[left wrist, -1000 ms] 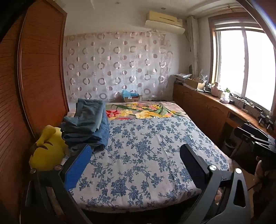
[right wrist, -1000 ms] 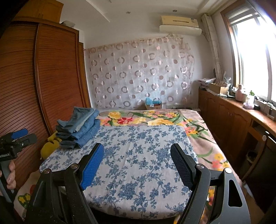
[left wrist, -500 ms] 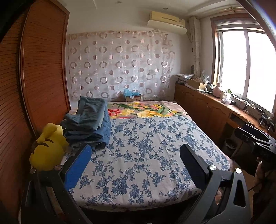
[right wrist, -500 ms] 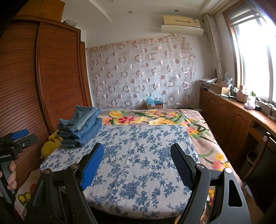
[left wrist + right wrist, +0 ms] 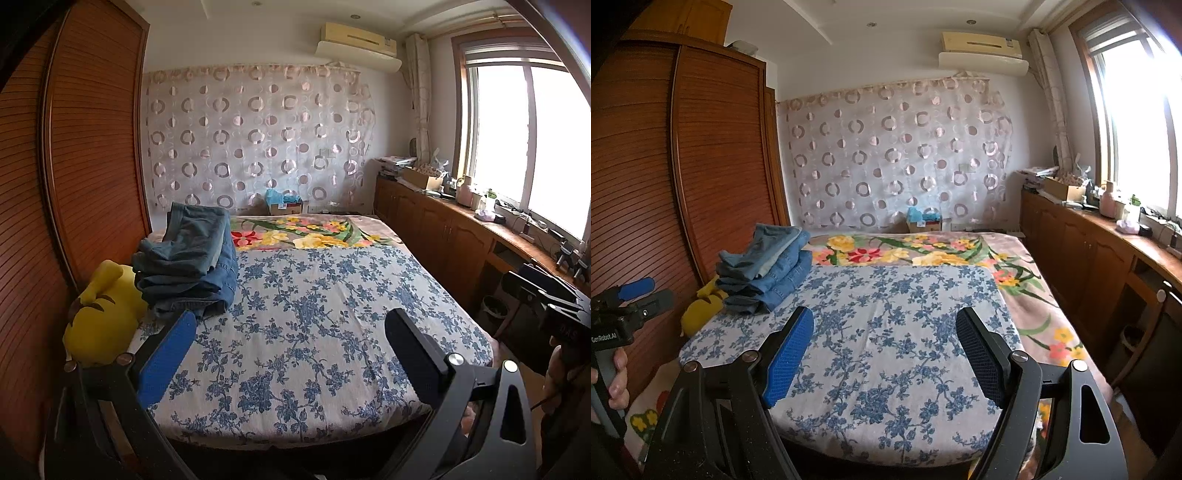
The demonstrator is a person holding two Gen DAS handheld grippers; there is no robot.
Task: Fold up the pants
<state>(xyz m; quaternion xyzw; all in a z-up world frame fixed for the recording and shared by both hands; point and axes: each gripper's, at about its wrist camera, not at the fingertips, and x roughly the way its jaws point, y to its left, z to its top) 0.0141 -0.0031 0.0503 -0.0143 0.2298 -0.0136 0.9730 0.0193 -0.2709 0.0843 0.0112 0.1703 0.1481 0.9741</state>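
Note:
A stack of blue denim pants (image 5: 192,258) lies at the far left of the bed (image 5: 314,332), on the blue floral sheet; it also shows in the right wrist view (image 5: 768,273). My left gripper (image 5: 291,332) is open and empty, held off the near edge of the bed, well short of the stack. My right gripper (image 5: 886,328) is open and empty above the bed's near edge. The left gripper's body (image 5: 624,314) shows at the left of the right wrist view, and the right gripper's body (image 5: 546,302) at the right of the left wrist view.
A yellow plush toy (image 5: 103,314) lies beside the stack against the wooden wardrobe (image 5: 74,184). A flowered blanket (image 5: 923,251) covers the far part of the bed. Wooden cabinets (image 5: 1100,258) with clutter run along the right wall under the window.
Both grippers have drifted slightly with the view; the bed and stack sit a little differently in frame. Both stay open and empty.

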